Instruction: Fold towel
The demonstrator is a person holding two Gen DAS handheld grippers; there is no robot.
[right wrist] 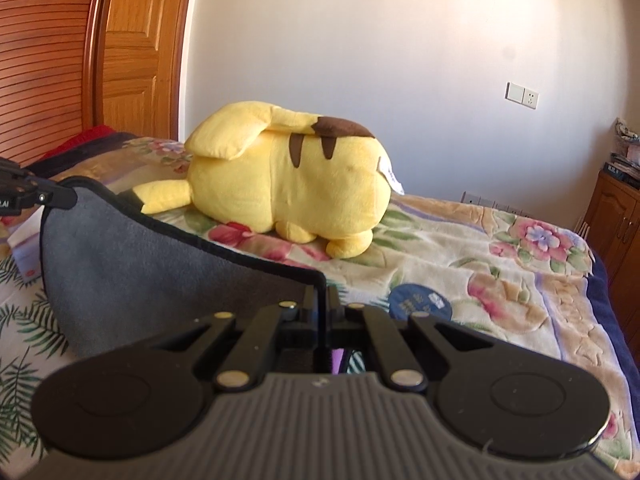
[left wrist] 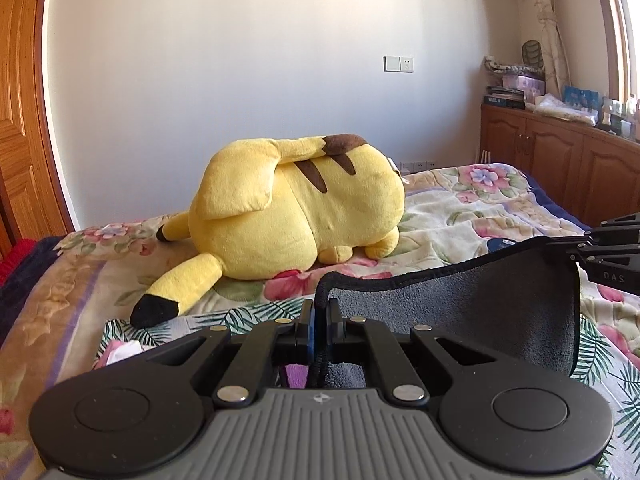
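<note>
Floral quilted bed [left wrist: 460, 216] carrying plush yellow toy [left wrist: 296, 208]; grey fleecy towel [left wrist: 480, 292], black-edged, stretched above the bed, corners clamped by left hand-held gripper [left wrist: 320, 320] and right hand-held gripper [right wrist: 322, 304].

Each camera sits low behind its own tool, looking forward along the fingers across the bed [left wrist: 460, 216] toward the far wall. The left view faces slightly rightward, the right view slightly leftward. Both share the yellow plush toy [left wrist: 296, 208] and wall socket [right wrist: 522, 96].
</note>
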